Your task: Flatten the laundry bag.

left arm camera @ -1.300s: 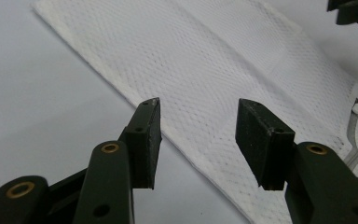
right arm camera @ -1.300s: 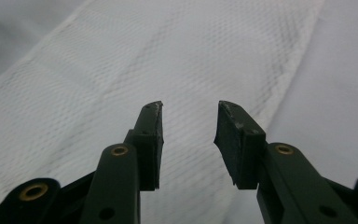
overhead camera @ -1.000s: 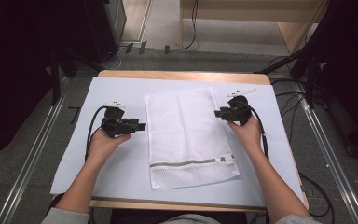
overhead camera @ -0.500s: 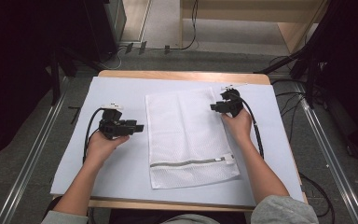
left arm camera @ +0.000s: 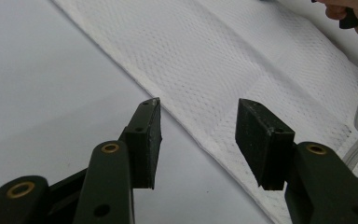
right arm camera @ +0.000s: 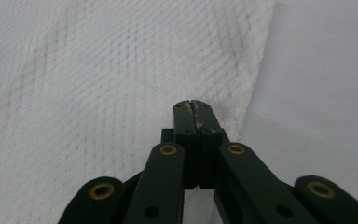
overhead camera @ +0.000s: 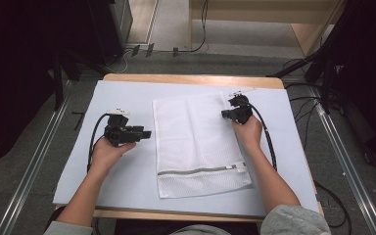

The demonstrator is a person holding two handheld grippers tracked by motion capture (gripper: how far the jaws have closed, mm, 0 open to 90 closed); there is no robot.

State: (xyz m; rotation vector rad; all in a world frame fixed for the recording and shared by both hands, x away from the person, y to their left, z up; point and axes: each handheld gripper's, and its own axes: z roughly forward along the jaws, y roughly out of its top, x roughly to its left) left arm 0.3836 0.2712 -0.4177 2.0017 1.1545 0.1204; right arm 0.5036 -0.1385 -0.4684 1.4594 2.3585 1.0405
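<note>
One mesh bag [overhead camera: 196, 142], two tools: left tool [overhead camera: 144, 133] agape, right tool [overhead camera: 223, 114] closed

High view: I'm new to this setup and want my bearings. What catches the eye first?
A white mesh laundry bag lies flat mid-table on a pale sheet, its zipper toward the person. The right gripper, jaws shut, sits over the bag's far right edge. The left gripper waits open just off its left edge.

Lab recording bay, floor rails [overhead camera: 27, 166], trailing cables [overhead camera: 298, 105], black curtains [overhead camera: 24, 54]
</note>
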